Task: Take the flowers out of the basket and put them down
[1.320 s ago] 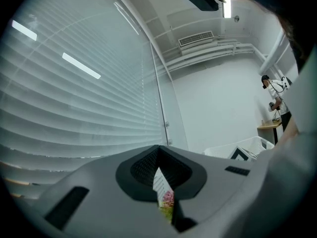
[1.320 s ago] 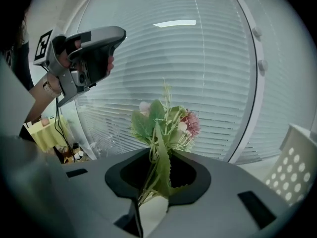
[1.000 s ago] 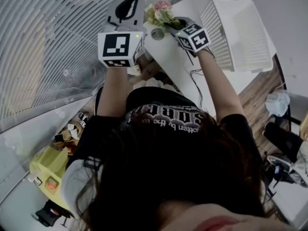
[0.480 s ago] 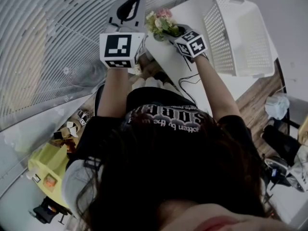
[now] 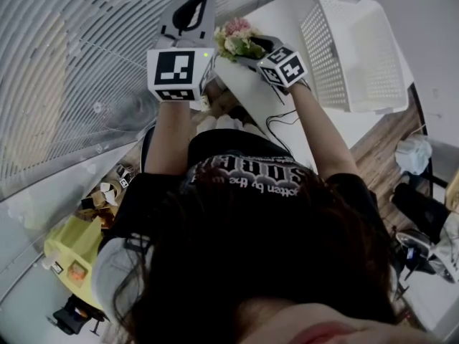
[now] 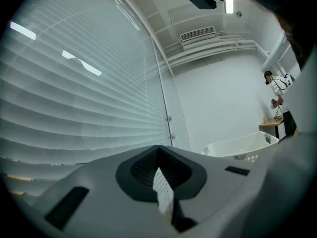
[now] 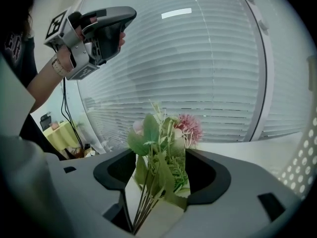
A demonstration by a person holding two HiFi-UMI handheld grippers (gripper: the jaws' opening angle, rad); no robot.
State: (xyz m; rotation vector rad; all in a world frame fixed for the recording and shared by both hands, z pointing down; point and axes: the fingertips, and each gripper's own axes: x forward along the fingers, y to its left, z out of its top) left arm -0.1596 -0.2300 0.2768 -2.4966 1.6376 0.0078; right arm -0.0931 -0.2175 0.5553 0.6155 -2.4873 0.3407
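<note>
Right gripper (image 7: 161,170) has just been opening wide, flowers (image 7: 163,138) loose between its jaws — best to back straight off so no stems snag — left gripper (image 6: 159,155) closed, empty.

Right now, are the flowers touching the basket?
Apart. The head view shows bare table between the flowers and the basket.

We lower our right gripper (image 5: 252,49) closer to the white table (image 5: 283,16); its jaws have just been opening, leaving the flower bunch (image 5: 235,37) loose between them.
</note>
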